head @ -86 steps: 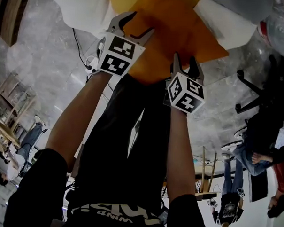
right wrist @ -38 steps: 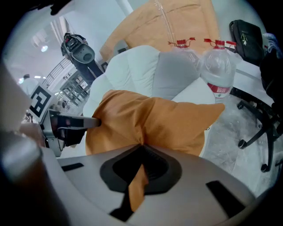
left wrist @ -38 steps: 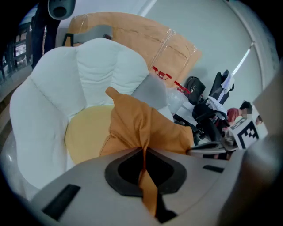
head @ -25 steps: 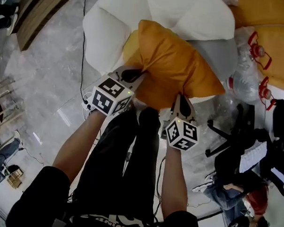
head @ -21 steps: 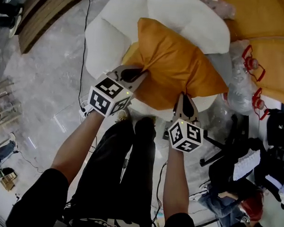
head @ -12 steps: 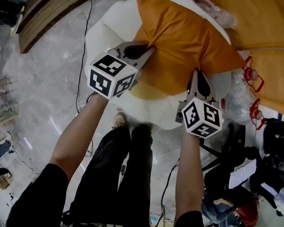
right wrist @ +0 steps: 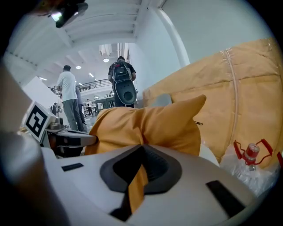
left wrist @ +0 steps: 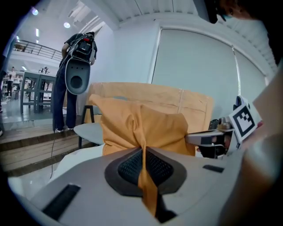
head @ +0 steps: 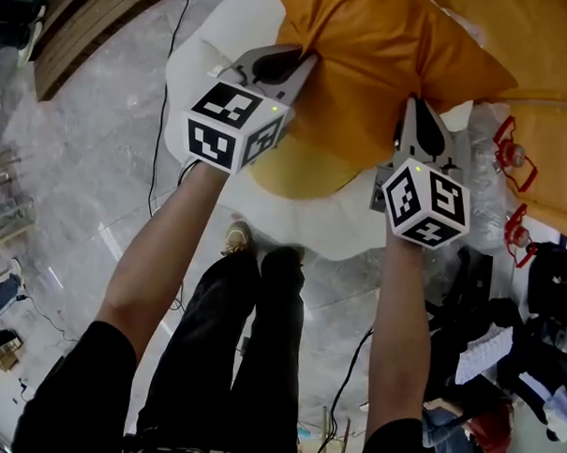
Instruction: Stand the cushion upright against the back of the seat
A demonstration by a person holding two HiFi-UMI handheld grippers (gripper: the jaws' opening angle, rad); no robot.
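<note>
An orange cushion (head: 384, 66) hangs over a white round seat (head: 210, 86), held at its near edge by both grippers. My left gripper (head: 305, 58) is shut on the cushion's left corner; orange fabric (left wrist: 143, 172) runs pinched between its jaws. My right gripper (head: 415, 103) is shut on the right corner, with fabric (right wrist: 137, 181) squeezed between the pads. The cushion (left wrist: 141, 130) bulges upright ahead of the left gripper, and the cushion (right wrist: 150, 126) fills the middle of the right gripper view. A yellow pad (head: 295, 170) lies on the seat under it.
Big orange bags (head: 551, 120) stand right of the seat, with clear plastic bottles (head: 496, 183) with red handles before them. Grey stone floor (head: 89, 165) lies left, a cable (head: 168, 84) across it. A dark office chair and seated people sit at the lower right (head: 533, 316).
Both grippers have carried the cushion up and away from the person, over the white seat, tilting it more upright. The grip on both corners stays the same.
</note>
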